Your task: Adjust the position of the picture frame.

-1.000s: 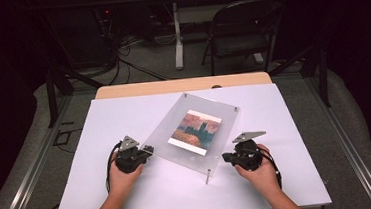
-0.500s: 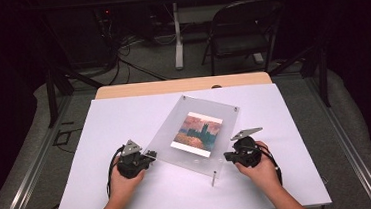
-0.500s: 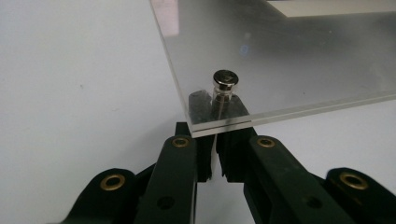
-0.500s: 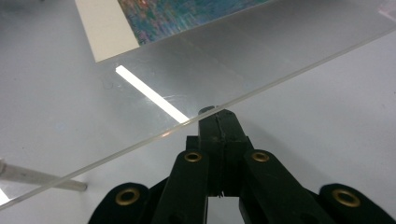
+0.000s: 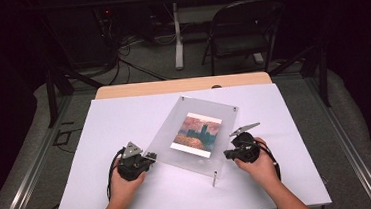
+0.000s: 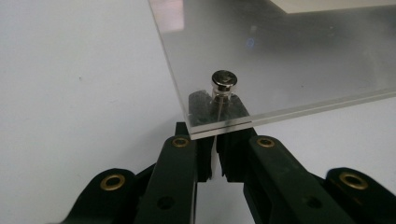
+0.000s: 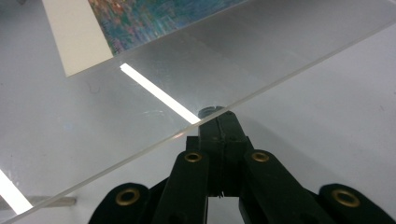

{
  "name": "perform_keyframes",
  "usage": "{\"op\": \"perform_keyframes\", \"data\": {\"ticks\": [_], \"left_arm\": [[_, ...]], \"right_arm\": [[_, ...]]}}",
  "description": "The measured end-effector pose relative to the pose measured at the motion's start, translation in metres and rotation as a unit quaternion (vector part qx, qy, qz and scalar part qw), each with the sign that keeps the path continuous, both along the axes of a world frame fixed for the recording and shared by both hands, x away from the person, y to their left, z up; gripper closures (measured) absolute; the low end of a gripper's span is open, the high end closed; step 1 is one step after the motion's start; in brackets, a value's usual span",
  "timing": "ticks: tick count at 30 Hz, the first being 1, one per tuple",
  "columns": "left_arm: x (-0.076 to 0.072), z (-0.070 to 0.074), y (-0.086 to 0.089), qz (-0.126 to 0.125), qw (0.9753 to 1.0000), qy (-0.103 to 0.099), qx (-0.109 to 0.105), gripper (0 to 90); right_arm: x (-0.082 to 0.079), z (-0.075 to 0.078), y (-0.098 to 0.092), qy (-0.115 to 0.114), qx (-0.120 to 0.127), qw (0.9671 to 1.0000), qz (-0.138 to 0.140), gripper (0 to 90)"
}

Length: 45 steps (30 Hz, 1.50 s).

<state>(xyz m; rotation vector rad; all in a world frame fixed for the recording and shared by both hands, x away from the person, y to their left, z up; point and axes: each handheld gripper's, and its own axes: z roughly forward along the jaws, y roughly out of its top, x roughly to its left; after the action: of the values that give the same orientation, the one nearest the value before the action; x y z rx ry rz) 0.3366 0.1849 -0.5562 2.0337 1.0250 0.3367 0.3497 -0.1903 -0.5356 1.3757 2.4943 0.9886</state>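
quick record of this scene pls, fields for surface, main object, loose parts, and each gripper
surface: white table
main object: clear acrylic frame holding a colourful print, lying at an angle
corner hardware: silver stud through the frame's corner in the left gripper view
loose parts: metal pin on the table off the frame's near corner
left gripper: jaws nearly closed under the frame corner at the stud
right gripper: jaws closed together under the frame's edge; grip on anything unclear

White table (image 5: 124,114) under clear acrylic frame (image 5: 196,136)
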Motion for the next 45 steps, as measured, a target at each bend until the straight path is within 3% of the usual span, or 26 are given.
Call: {"op": "perform_keyframes", "data": {"ticks": [15, 23, 35, 41, 45], "left_arm": [[-0.009, 0.001, 0.004, 0.012, 0.9999, 0.005, 0.004, 85.1], [-0.014, 0.002, 0.006, 0.013, 0.9999, 0.009, -0.001, 85.1], [-0.019, 0.001, -0.006, 0.002, 0.9998, 0.014, -0.013, 85.1], [-0.014, 0.002, -0.015, 0.000, 0.9996, 0.014, -0.025, 85.2], [-0.014, -0.001, -0.017, -0.005, 0.9996, 0.017, -0.023, 85.1]], "right_arm": [[0.017, 0.003, 0.008, 0.001, -0.018, 0.9998, -0.002, 90.0], [0.033, 0.006, 0.017, -0.008, -0.050, 0.9987, 0.002, 90.0], [0.063, 0.009, 0.015, 0.002, -0.059, 0.9982, -0.006, 90.0], [0.076, 0.008, 0.006, 0.009, -0.041, 0.9989, -0.022, 90.0], [0.074, 0.002, -0.001, 0.020, -0.005, 0.9991, -0.036, 90.0]]}}
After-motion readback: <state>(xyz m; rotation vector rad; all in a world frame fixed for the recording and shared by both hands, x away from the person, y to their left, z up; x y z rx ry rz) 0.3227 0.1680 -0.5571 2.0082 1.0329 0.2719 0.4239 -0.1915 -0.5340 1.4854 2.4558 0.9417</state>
